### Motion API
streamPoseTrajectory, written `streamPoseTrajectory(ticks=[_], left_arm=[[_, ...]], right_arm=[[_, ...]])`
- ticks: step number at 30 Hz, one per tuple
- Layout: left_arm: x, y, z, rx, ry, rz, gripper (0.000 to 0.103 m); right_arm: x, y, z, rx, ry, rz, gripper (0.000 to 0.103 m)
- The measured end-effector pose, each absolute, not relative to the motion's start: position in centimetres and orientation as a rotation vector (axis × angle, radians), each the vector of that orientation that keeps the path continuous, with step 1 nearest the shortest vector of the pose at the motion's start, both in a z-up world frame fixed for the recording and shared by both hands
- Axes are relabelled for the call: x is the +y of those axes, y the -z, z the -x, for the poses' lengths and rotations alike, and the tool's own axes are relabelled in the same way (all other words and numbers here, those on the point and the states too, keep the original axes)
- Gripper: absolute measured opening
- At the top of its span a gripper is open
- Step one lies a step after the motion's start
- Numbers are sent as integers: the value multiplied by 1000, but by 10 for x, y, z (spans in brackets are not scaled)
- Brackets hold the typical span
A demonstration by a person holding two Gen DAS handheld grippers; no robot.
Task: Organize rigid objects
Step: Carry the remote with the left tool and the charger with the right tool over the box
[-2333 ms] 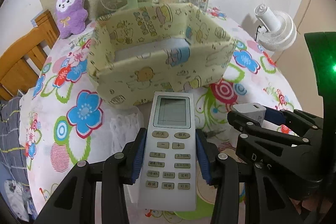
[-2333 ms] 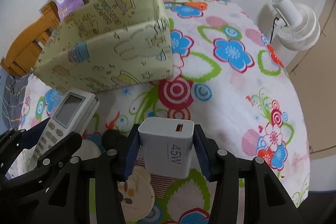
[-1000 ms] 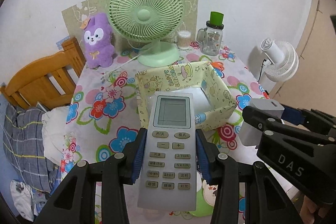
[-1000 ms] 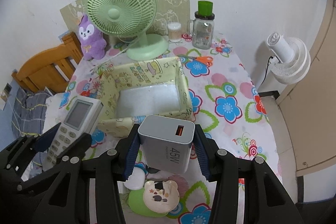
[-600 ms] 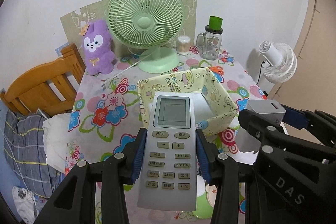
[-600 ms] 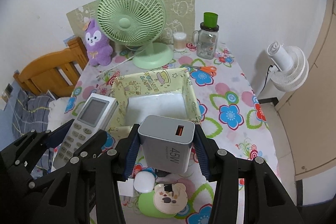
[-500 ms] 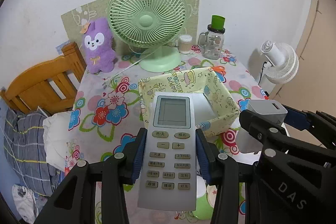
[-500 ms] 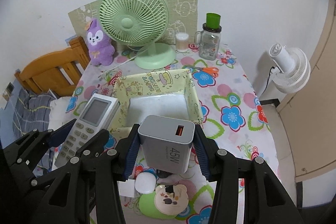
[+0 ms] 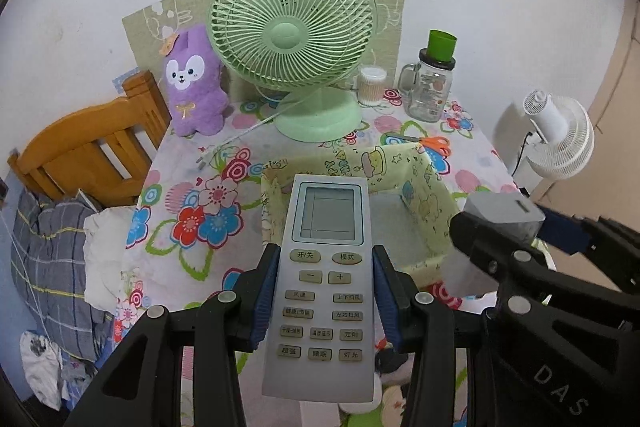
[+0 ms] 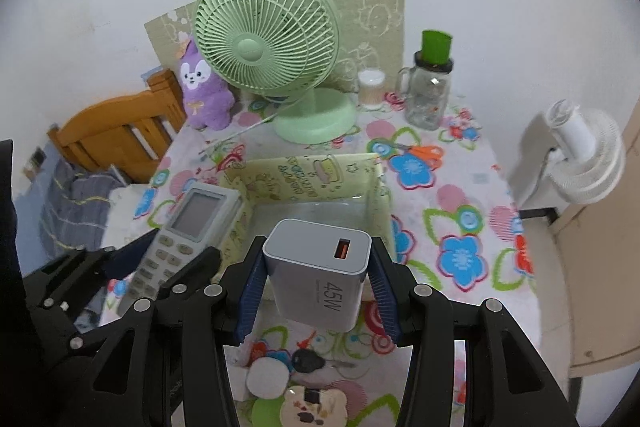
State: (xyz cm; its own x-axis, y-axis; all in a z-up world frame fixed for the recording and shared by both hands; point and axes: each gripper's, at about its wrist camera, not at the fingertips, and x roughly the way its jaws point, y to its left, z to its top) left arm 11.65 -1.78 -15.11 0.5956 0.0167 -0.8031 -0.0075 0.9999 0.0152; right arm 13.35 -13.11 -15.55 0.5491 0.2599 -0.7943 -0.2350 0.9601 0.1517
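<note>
The left gripper (image 9: 324,303) is clamped on a white remote control (image 9: 323,287), its blue pads pressing both long edges, and the right gripper (image 10: 316,279) is closed the same way on a grey charger block (image 10: 320,275) marked 45W. Over the last couple of seconds both have risen from low beside the yellow fabric box (image 10: 312,175) to hang above its near edge, so its pale inner floor now shows. By my reading, both things are carried and ready to be lowered into the box, with neither yet released. Beyond the box on the flowered counter (image 10: 460,211) stand a green fan (image 9: 296,35), a purple plush toy (image 9: 194,83), a glass jar (image 9: 434,83) and orange scissors (image 9: 434,143), at the far side. The right view alone shows what lies near, beneath the grippers: a black car key (image 10: 308,361), a white round case (image 10: 267,379) and a bear-faced item (image 10: 312,405). The left view alone shows bedding on the left and the charger only edge-on.
</note>
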Motion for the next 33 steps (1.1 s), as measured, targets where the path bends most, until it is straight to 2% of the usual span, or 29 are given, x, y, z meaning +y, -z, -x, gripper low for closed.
streamPoseTrajectory(ticks=[33], left_arm=[[-11, 217, -199, 1062, -177, 94, 46]], right_arm=[[-118, 224, -232, 1045, -345, 40, 53]])
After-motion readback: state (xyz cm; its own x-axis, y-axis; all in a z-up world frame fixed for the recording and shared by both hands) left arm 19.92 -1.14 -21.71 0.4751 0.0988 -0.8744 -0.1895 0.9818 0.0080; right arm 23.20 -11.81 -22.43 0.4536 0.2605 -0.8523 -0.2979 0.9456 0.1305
